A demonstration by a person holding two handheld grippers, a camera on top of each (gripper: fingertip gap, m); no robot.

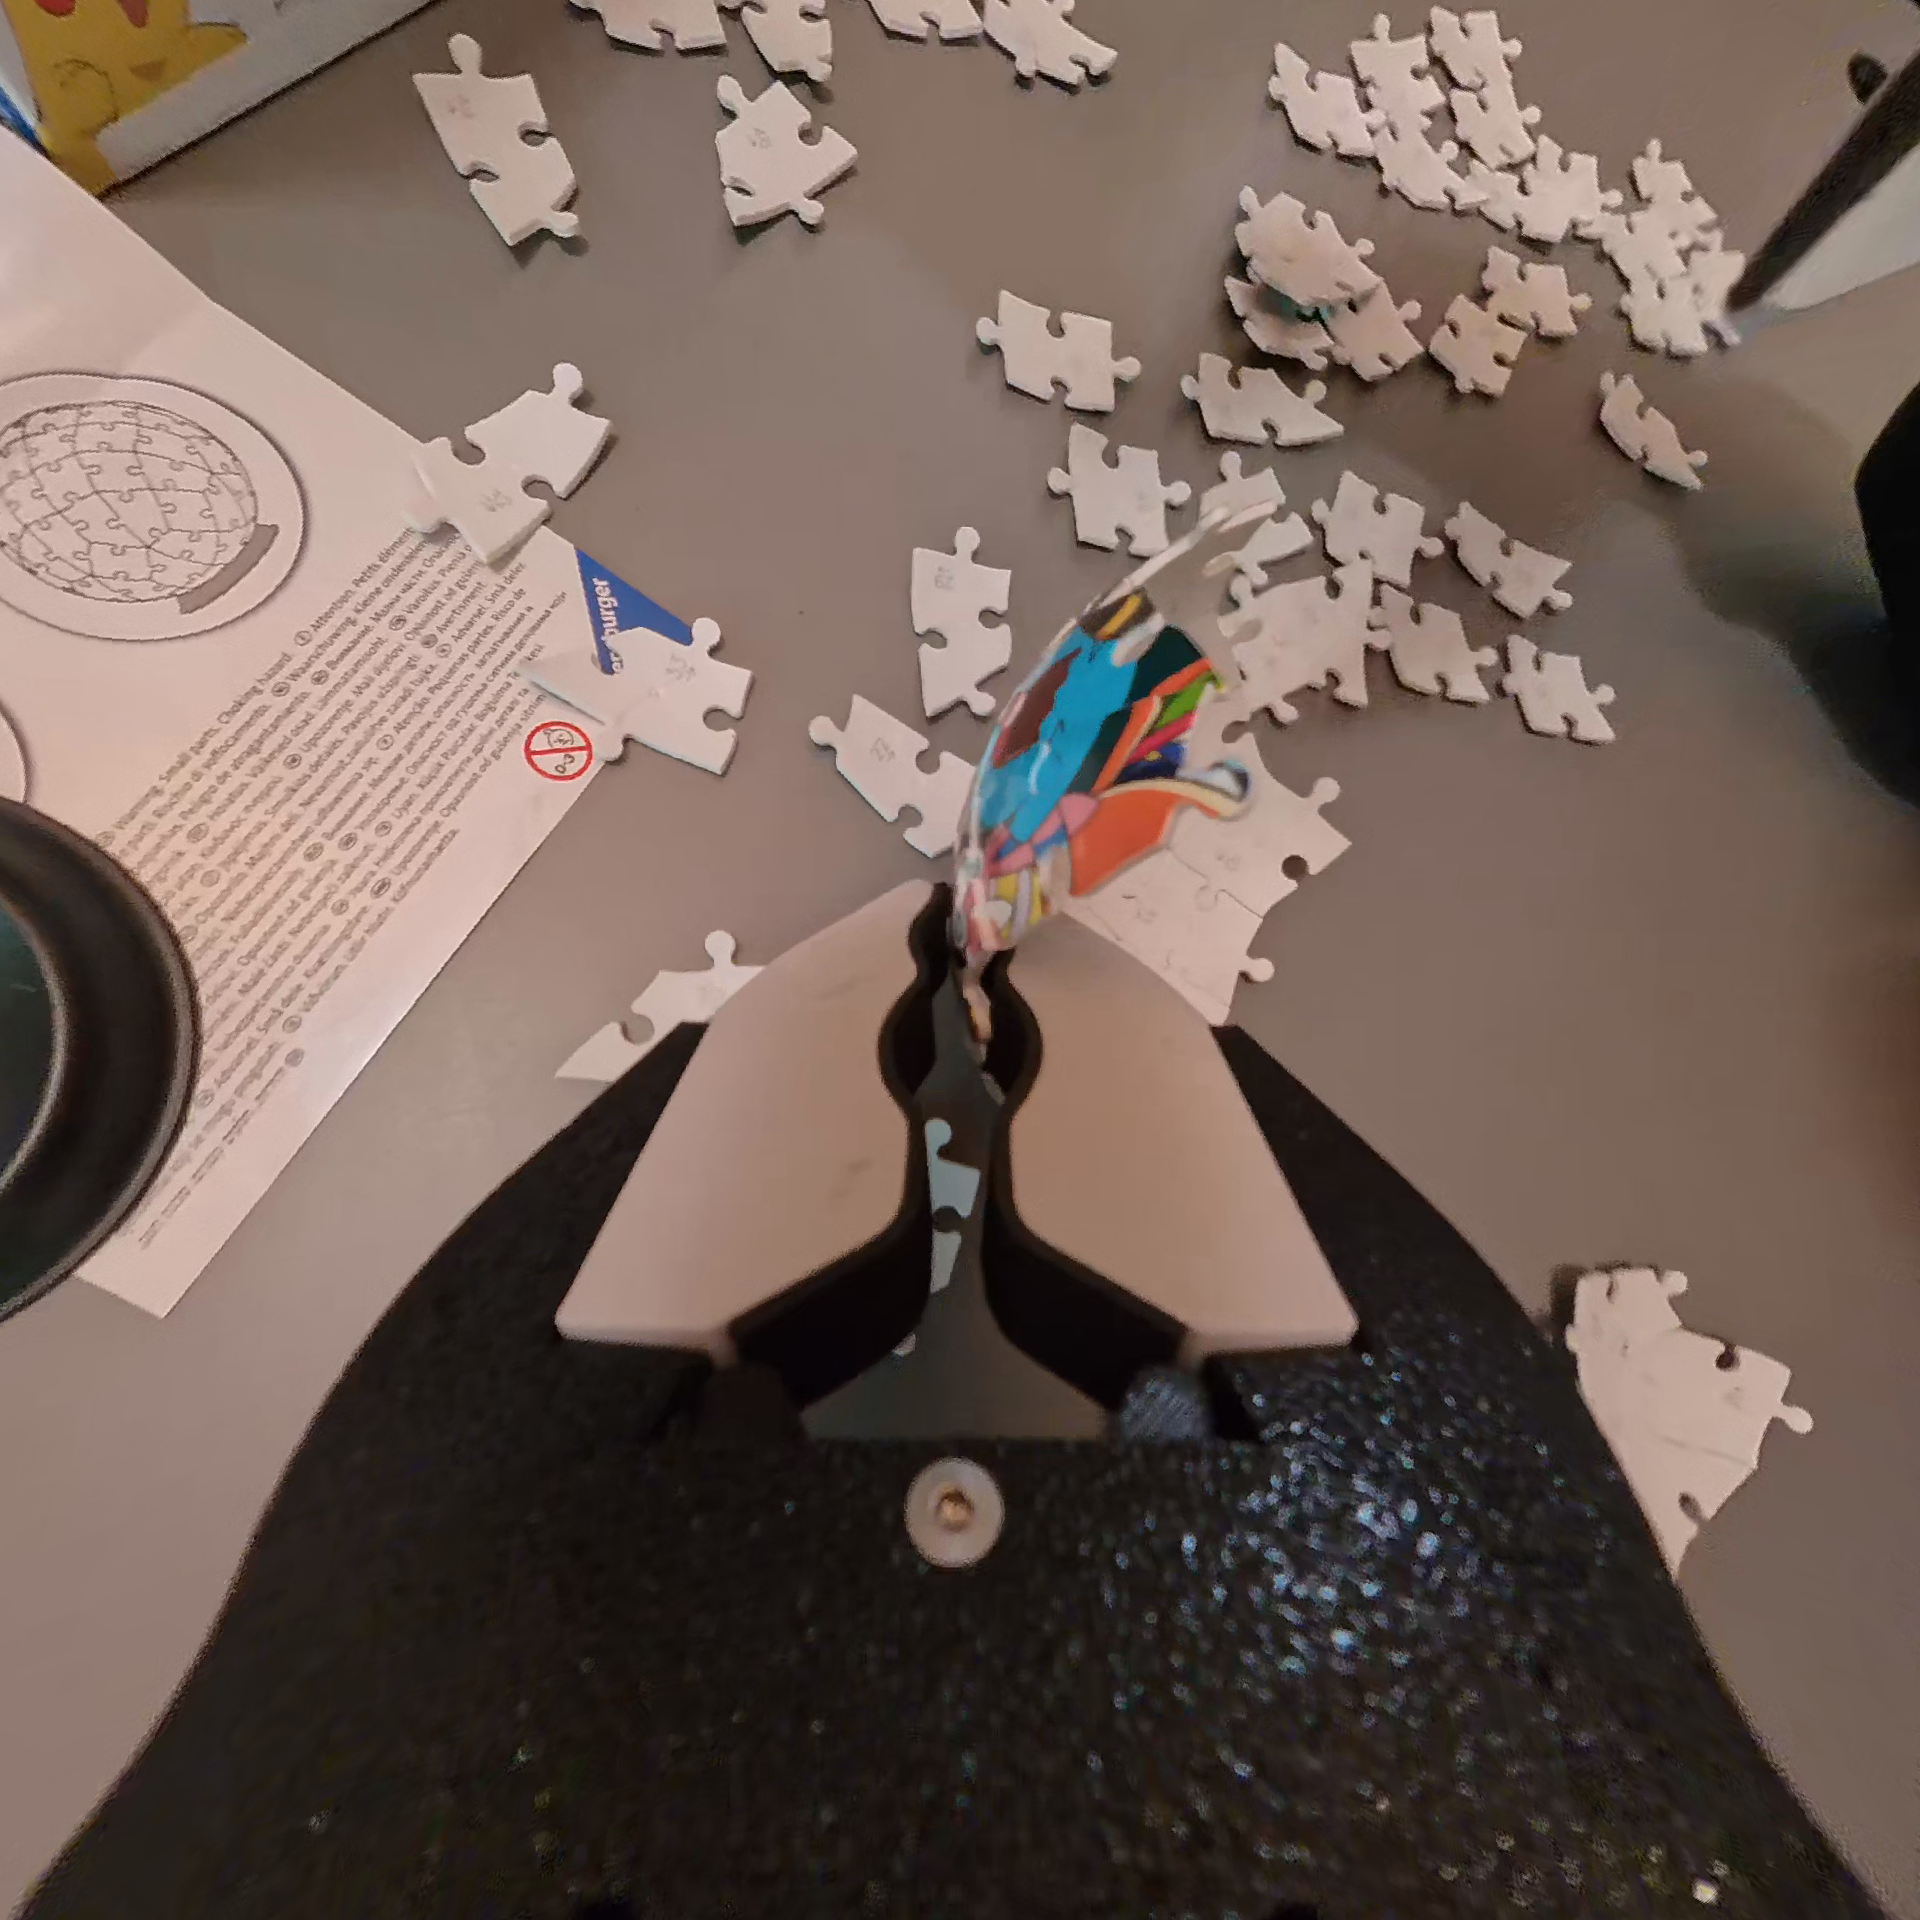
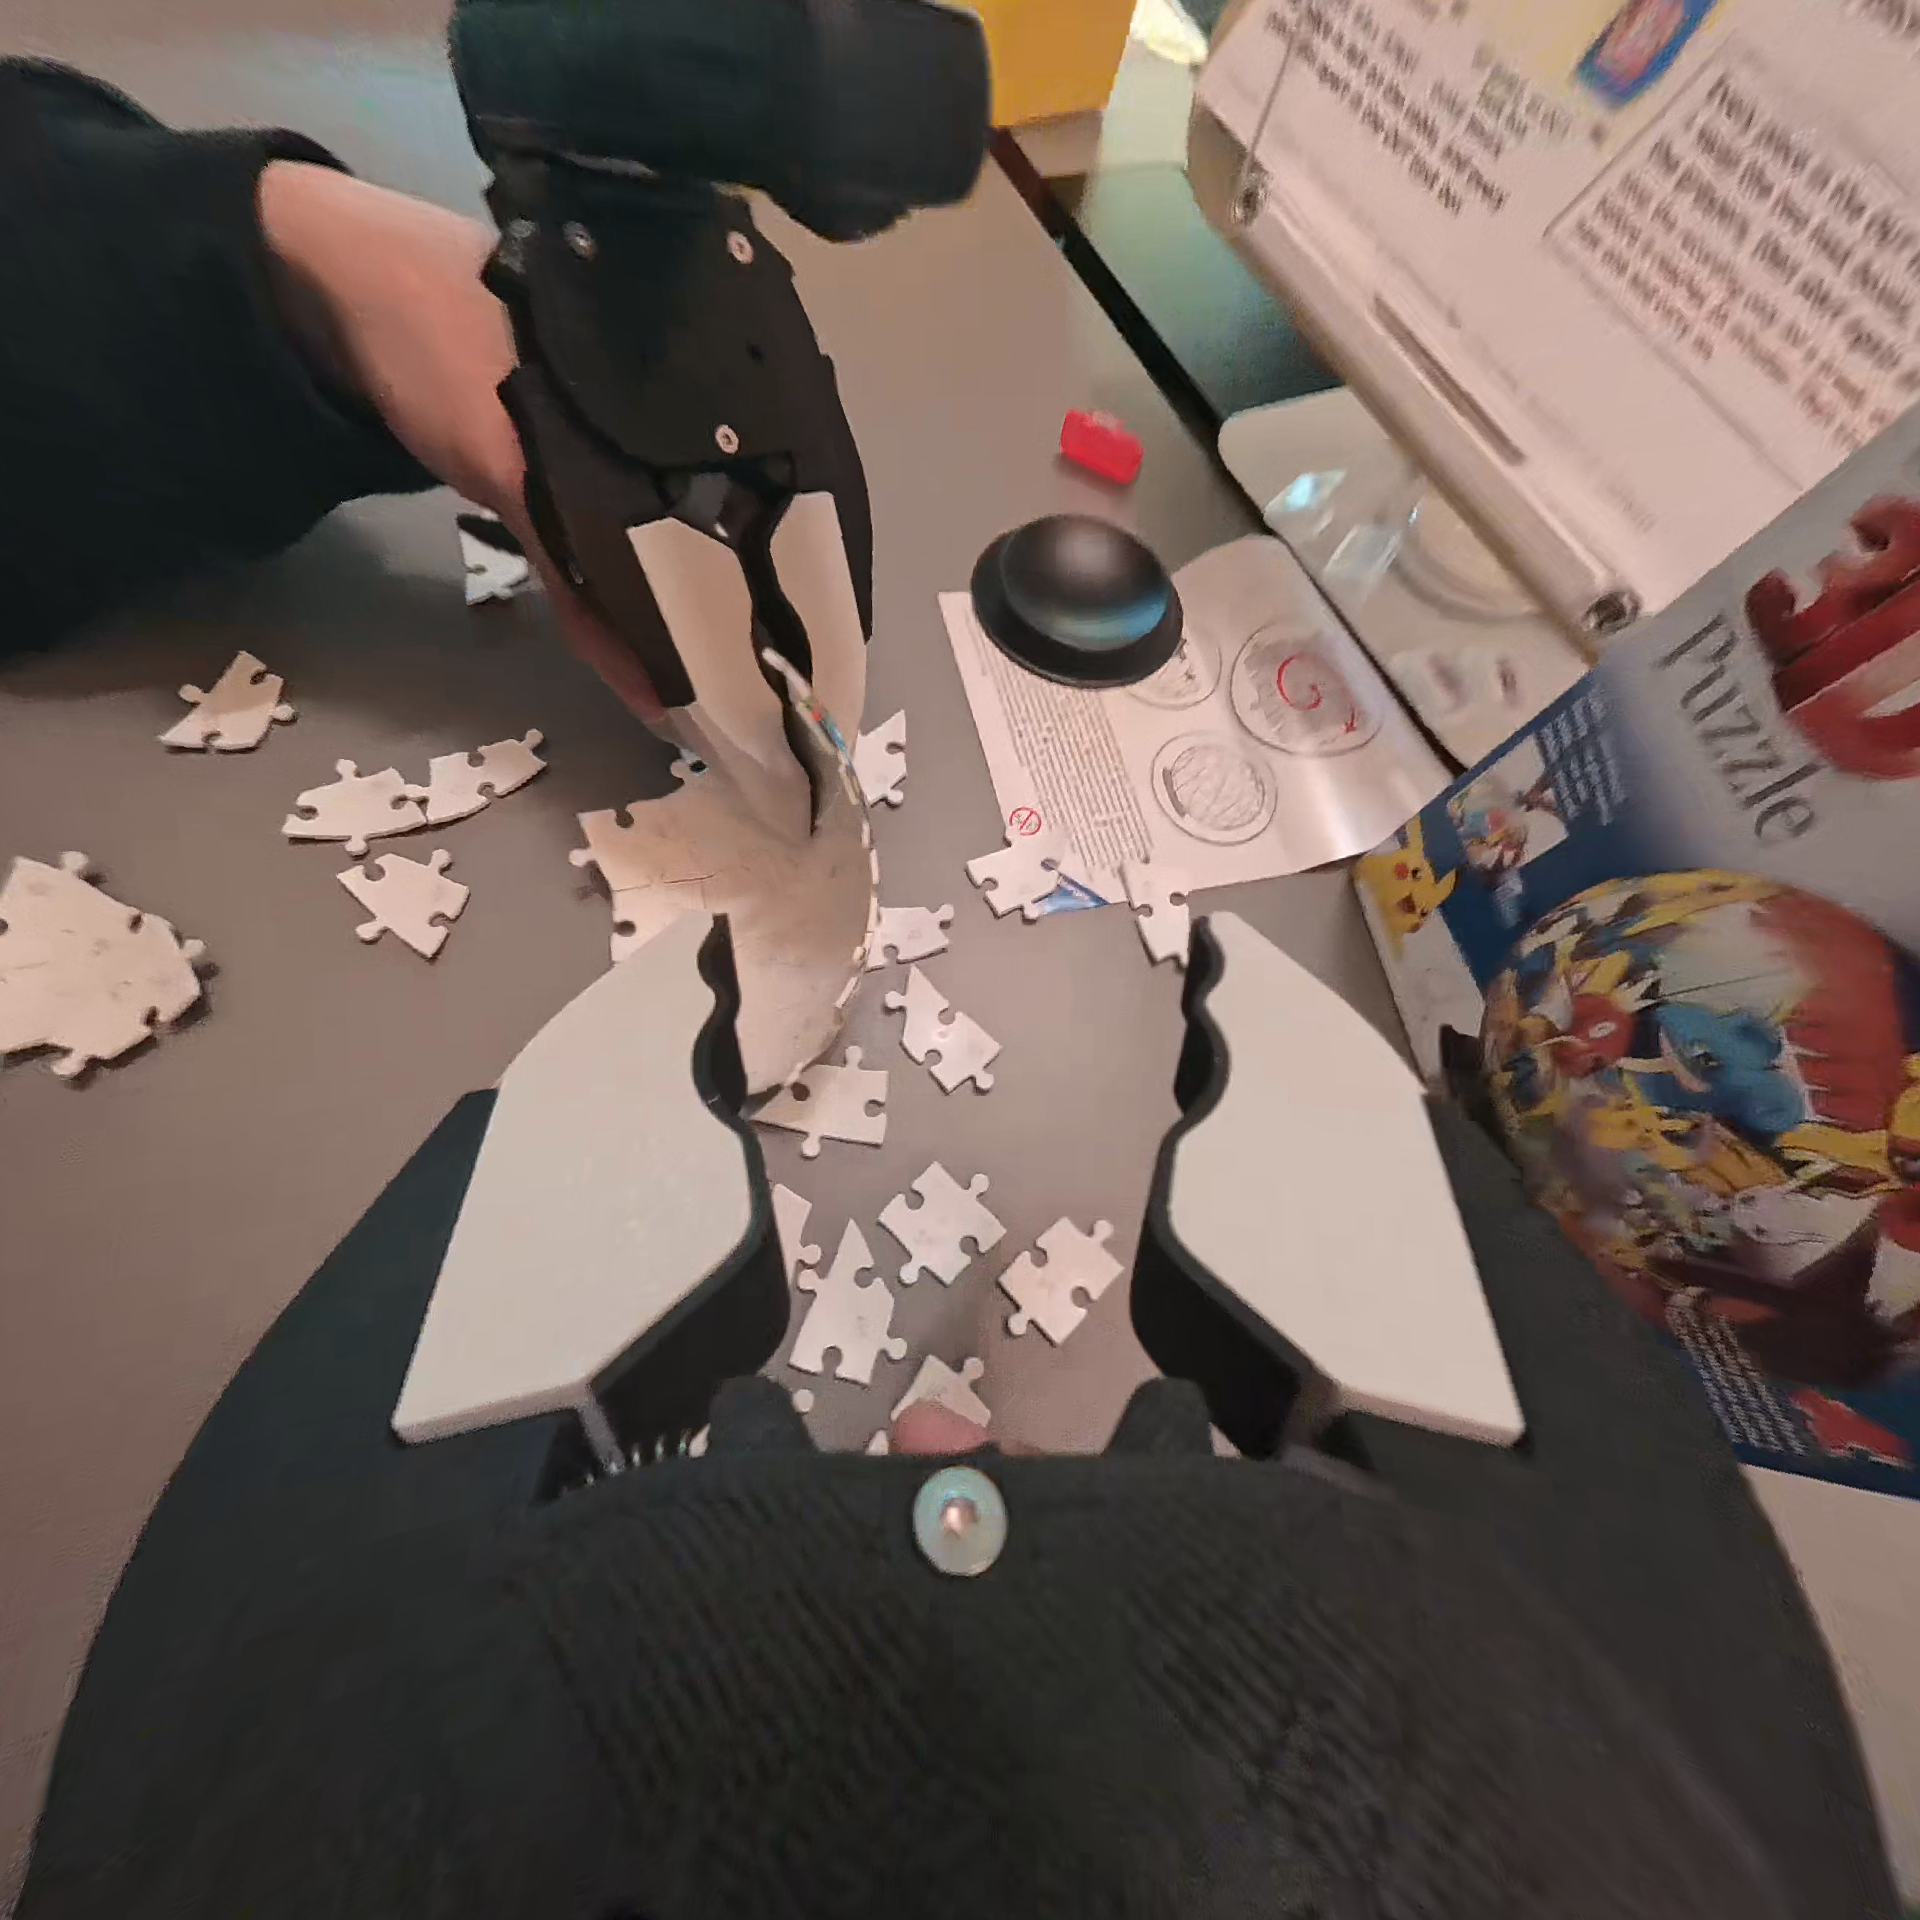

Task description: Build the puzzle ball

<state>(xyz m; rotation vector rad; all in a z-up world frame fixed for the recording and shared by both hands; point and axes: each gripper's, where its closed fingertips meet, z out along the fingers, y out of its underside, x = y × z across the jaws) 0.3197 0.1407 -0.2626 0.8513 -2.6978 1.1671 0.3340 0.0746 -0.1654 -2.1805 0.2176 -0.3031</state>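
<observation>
Above the counter [image 1: 727, 343], left gripper [image 1: 971, 940] fingers clamp a curved puzzle section [image 1: 1091, 758]; right gripper [image 2: 951, 997] fingers spread wide beside it, gripping nothing.

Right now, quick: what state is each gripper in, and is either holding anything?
Left gripper: jaws closed on the edge of a curved assembled puzzle section, colourful side showing.
Right gripper: jaws wide open, holding nothing; the curved section stands by its left finger.

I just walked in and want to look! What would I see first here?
First, the curved, colourful puzzle section, a strip of joined pieces that the left gripper pinches shut by one end above the grey table. All around lie loose white puzzle pieces, face down. The right gripper hangs wide open, empty, beside the strip, near the bright puzzle box.
</observation>
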